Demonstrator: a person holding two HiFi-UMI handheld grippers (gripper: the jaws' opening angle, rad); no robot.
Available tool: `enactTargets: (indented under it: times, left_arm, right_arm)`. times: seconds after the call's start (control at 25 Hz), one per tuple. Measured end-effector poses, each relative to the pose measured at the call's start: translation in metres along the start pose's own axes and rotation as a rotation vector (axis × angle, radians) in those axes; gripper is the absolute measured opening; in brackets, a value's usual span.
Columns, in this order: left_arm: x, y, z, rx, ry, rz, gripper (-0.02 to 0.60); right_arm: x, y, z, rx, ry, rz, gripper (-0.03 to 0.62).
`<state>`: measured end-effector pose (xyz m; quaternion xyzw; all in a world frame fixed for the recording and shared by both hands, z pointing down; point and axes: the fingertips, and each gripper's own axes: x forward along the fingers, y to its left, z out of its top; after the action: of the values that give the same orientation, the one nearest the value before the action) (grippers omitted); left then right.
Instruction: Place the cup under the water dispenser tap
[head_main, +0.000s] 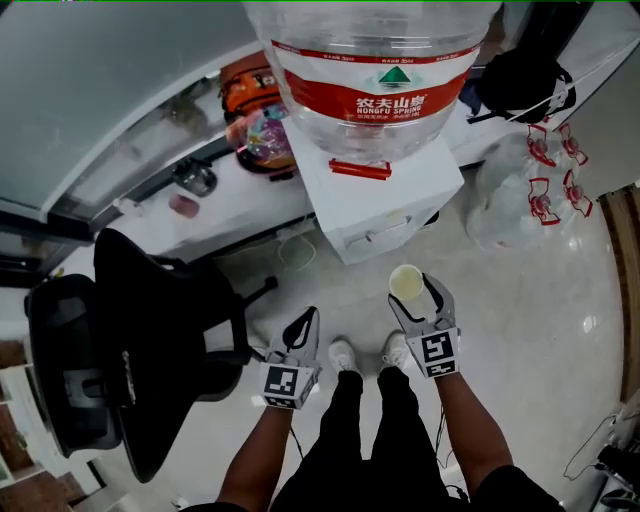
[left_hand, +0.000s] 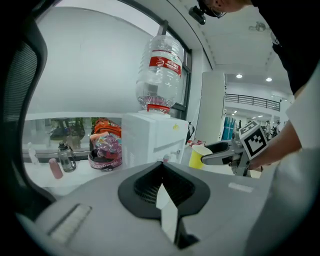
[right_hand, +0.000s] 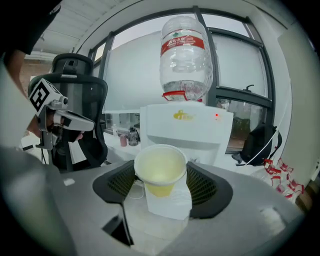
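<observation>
A yellow paper cup (head_main: 406, 283) (right_hand: 161, 170) sits upright between the jaws of my right gripper (head_main: 415, 297) (right_hand: 161, 176), which is shut on it. The cup looks empty. The white water dispenser (head_main: 385, 205) (right_hand: 187, 131) stands just ahead of it, with a large clear bottle (head_main: 375, 70) on top. The cup is in front of the dispenser and apart from it. My left gripper (head_main: 305, 323) (left_hand: 162, 167) hangs to the left with its jaws together and nothing in them. From the left gripper view the cup (left_hand: 198, 156) and right gripper (left_hand: 220, 155) show beside the dispenser (left_hand: 152, 137).
A black office chair (head_main: 150, 340) stands close on the left. A white ledge (head_main: 230, 215) behind it carries a small bottle (head_main: 195, 178) and an orange bag (head_main: 255, 90). A black backpack (head_main: 520, 80) and clear plastic bags (head_main: 530, 190) lie right of the dispenser. The person's shoes (head_main: 343, 355) are below.
</observation>
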<state>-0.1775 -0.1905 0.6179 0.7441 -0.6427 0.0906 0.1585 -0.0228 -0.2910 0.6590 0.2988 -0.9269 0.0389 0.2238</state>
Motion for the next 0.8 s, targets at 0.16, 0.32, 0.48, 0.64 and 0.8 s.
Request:
enactTargets:
  times: [0.16,0.32,0.48,0.64,0.8]
  left_arm:
    - [0.017,0.017,-0.031,0.002,0.033,0.053,0.015]
    - [0.030,0.026,-0.054,-0.050,0.047,0.095,0.015]
    - [0.034,0.025,-0.062,-0.074,0.034,0.108,0.015]
    - [0.033,0.021,-0.072,-0.039,0.024,0.109,0.015]
    - [0.012,0.036,-0.098,-0.070,0.067,0.164,0.015]
  right_arm:
    - [0.031,-0.008,-0.031,0.001,0.019,0.014,0.324]
    - [0.068,-0.017,-0.062,0.019,0.036,0.008,0.325]
    - [0.104,-0.013,-0.085,0.020,0.064,0.027,0.325]
    - [0.139,-0.012,-0.112,0.011,0.106,0.043,0.325]
    - [0.166,-0.008,-0.129,0.010,0.118,0.041,0.325]
